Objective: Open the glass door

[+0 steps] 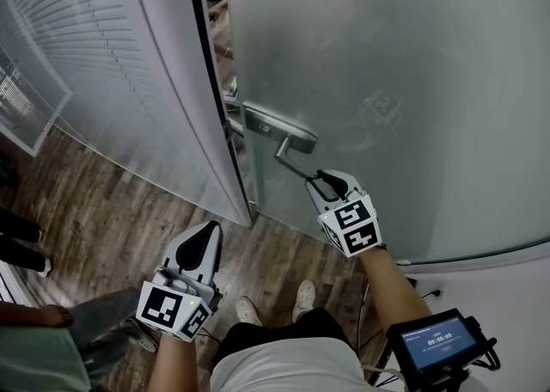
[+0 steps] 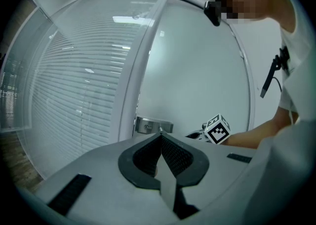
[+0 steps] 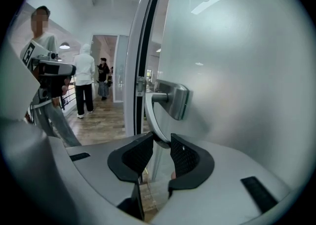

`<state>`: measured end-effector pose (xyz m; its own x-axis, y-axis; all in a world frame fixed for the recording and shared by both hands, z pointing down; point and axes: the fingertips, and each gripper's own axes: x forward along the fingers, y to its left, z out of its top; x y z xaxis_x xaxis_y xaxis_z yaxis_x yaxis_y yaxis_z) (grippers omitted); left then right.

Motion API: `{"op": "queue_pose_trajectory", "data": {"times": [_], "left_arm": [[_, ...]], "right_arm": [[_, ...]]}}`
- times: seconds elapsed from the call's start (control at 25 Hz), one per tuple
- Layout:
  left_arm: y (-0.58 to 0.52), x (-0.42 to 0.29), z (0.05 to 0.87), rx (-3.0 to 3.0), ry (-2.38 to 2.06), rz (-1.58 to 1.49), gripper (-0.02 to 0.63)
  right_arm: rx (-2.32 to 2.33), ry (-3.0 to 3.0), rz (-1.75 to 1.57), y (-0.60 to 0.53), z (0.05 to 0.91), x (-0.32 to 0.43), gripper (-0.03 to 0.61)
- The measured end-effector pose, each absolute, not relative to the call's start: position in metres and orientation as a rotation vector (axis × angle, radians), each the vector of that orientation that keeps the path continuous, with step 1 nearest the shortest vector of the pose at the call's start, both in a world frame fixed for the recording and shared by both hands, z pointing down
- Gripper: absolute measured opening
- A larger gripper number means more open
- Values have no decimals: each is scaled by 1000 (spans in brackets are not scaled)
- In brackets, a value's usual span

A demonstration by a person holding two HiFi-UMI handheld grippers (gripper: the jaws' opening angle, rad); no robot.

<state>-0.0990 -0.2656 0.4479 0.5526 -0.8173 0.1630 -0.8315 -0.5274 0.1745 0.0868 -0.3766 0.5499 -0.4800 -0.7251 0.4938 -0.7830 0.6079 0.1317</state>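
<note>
In the head view my right gripper [image 1: 320,177] meets the lever handle [image 1: 290,158] at the glass door [image 1: 412,81]'s left edge; the screen [image 1: 438,340]'s print is too small to read. In the left gripper view, my left gripper [image 2: 161,136] has its jaws pressed together, empty. In the right gripper view, the jaws clamp the handle's tip.

The left claw [image 1: 210,229] and the right claw [image 1: 321,179] are built alike: a smooth, pale grey shell that tapers forward, with a black rim round the jaws. Their pads [image 2: 176,157] are black with a fine ribbed grid, and flat black strips [image 3: 257,194] are set into the shell on each side. At the back of each sits a white marker cube [image 1: 354,227] printed with black square codes. The person wears a white short-sleeved shirt [image 1: 284,370], dark shorts [image 1: 273,331] and white sneakers [image 1: 304,296]. A black cable [image 2: 270,77] hangs down the shirt front.
</note>
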Motion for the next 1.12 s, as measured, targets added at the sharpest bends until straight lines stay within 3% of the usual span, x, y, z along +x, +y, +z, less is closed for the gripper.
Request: {"op": "queue_pose_trajectory", "data": {"times": [1.12], "left_arm": [[-245, -66, 447, 2592, -1411, 15, 2]], "right_arm": [[1293, -2267, 67, -445, 503, 153, 106]]}}
